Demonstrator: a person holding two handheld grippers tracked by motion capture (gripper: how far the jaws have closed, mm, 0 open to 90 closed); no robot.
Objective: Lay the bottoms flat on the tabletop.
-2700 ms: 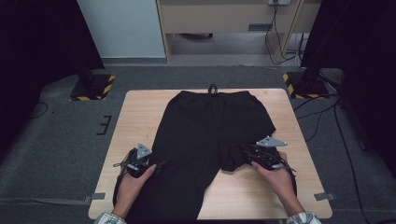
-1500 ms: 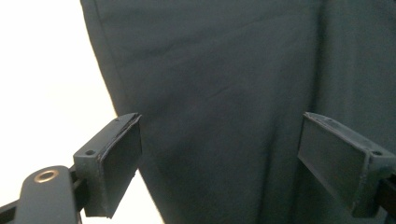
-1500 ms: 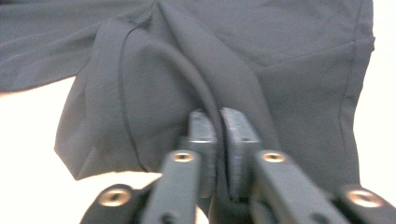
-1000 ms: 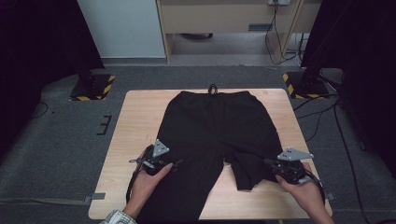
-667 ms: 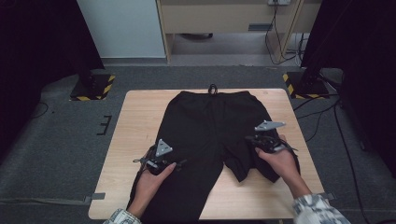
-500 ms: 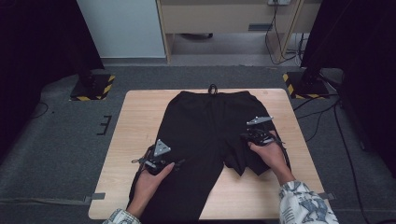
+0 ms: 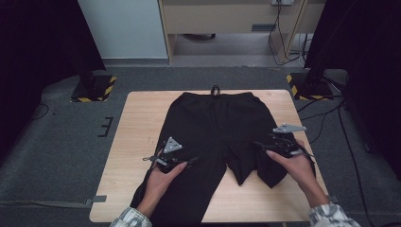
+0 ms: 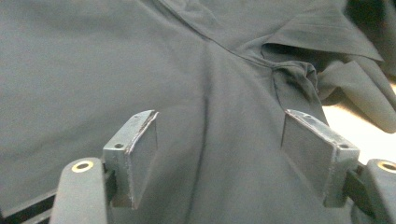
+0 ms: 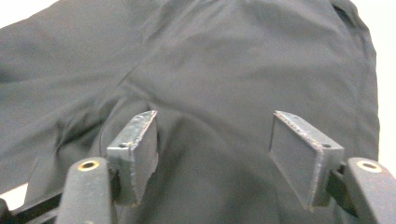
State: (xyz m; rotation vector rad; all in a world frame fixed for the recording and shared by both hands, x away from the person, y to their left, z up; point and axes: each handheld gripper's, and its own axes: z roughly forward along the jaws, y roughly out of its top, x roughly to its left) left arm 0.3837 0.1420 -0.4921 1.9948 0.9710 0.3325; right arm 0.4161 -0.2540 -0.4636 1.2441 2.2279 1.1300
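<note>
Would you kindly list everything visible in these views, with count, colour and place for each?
trousers: one, black, spread on the table, waistband at the far edge, right leg folded up short.
table: one, light wood, centre of the grey floor.
striped floor plates: two, yellow and black, beyond the far corners.
left gripper: one, black, jaws open over the left leg, nothing between them.
right gripper: one, black, jaws just opened above the folded leg.
hands: two, holding the grippers.

A pair of black, soft-fabric trousers (image 7: 215,125) lies flat on the table, waistband and drawstring loop at the far edge, one leg stretched toward the near edge, the other folded back on itself into a rumpled short flap.
</note>
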